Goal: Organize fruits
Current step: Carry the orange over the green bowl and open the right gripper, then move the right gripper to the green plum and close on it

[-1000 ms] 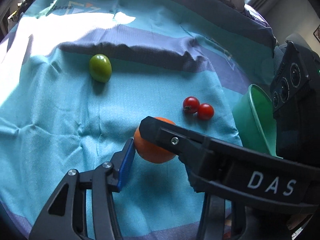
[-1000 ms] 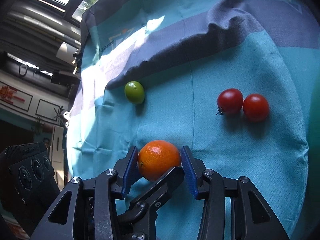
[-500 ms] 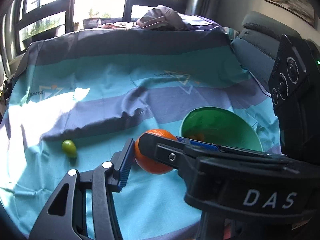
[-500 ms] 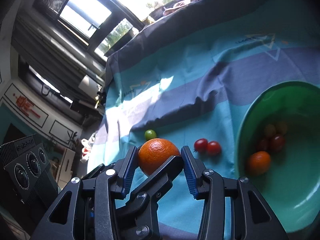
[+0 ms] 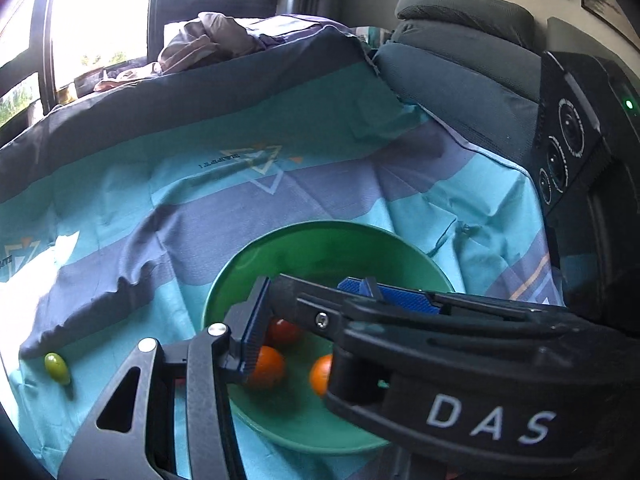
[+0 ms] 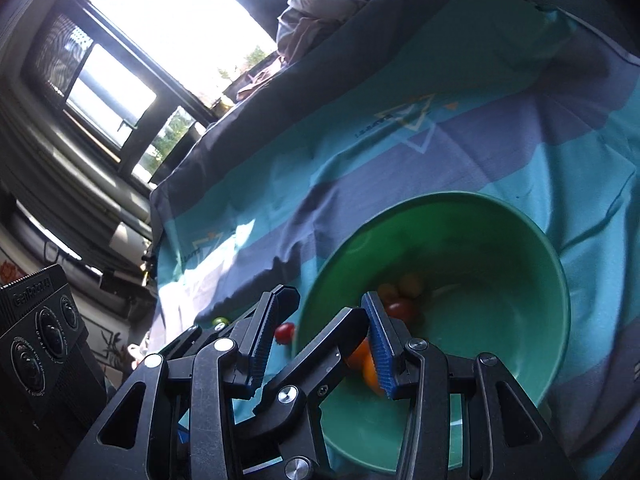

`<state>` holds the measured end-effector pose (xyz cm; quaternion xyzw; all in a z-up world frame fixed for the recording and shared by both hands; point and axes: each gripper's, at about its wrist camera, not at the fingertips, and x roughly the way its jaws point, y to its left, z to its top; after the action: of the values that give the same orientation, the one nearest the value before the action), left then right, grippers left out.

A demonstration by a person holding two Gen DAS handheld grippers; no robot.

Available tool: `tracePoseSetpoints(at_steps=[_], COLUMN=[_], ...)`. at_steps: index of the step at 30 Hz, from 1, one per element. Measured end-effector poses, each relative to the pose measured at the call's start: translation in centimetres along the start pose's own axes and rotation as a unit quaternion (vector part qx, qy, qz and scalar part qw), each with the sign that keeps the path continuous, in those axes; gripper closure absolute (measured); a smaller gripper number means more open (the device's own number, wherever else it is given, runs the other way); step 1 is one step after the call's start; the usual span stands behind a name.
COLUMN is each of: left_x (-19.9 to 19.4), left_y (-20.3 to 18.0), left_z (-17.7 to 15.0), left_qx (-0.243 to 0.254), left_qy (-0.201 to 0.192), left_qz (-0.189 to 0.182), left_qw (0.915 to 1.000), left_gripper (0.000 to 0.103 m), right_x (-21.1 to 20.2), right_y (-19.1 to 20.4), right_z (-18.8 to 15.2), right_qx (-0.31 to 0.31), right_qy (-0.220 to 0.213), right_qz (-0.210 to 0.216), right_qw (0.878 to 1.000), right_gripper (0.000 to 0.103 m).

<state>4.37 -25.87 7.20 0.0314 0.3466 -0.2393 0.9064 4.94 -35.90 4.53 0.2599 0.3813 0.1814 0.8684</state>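
Both grippers hung over the green bowl [image 6: 520, 240], empty: left gripper [image 5: 304, 320] narrowing, right gripper [image 6: 320, 336] spread; oranges [image 5: 268, 366] lay inside.

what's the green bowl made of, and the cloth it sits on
The green bowl looks like plastic, though not certainly: one even colour, a thin rim, and a soft satin sheen without sharp reflections. The cloth under it looks like a thin woven fabric with a matte finish, printed in teal and purple bands; it wrinkles and folds easily.
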Motion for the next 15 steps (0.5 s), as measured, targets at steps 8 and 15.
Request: tracePoseSetpoints(at_steps=[8, 15], left_x=[2.4, 1.8], left_y=[0.2, 1.3], left_z=[-0.4, -1.3], left_qx=[-0.031, -0.062], left_qy=[0.033, 0.043], left_qz=[-0.042, -0.048], left_qw=[0.9981, 0.9960], left_gripper=[0.060, 0.055], right_x=[0.7, 0.8], right_y=[-2.4, -2.3], right_z=[0.2, 0.1], right_qx=[0.029, 0.027], right_qy=[0.018, 0.019], right_qz=[-0.030, -0.047], right_qw=[0.999, 0.998], right_gripper=[0.055, 0.056])
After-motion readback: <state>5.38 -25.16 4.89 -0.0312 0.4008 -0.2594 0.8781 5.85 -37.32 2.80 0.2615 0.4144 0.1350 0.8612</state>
